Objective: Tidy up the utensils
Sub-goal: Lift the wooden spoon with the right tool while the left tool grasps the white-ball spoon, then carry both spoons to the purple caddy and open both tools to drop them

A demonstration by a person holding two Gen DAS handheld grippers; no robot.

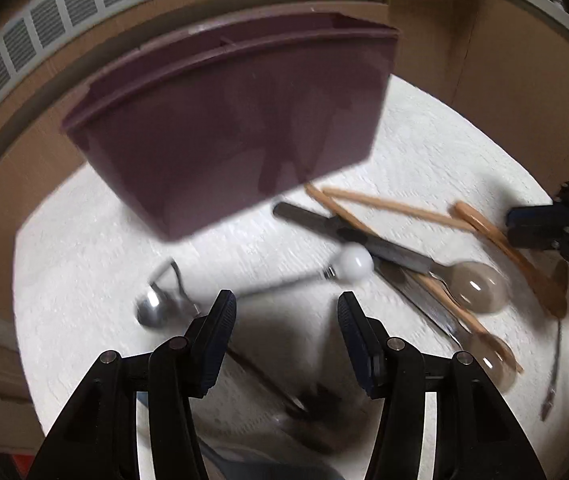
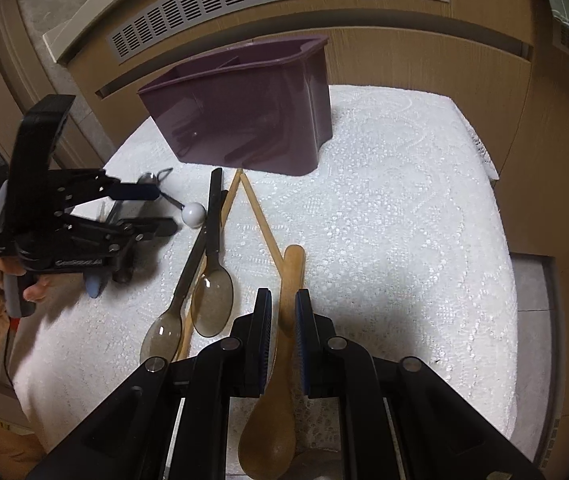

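Left gripper [image 2: 160, 210] at far left over the white cloth [image 2: 404, 220], fingers apart, nothing between them, hovering near one metal tool with a white ball end [image 2: 193, 214]. Right of it lie two translucent spoons [image 2: 212, 300] with dark handles, crossing two wooden chopsticks [image 2: 262, 224], all just before one purple divided caddy [image 2: 244, 112] at the cloth's back. Right gripper [image 2: 283, 322] has its fingers closed around the handle of one wooden spoon [image 2: 272, 432], bowl toward the camera.
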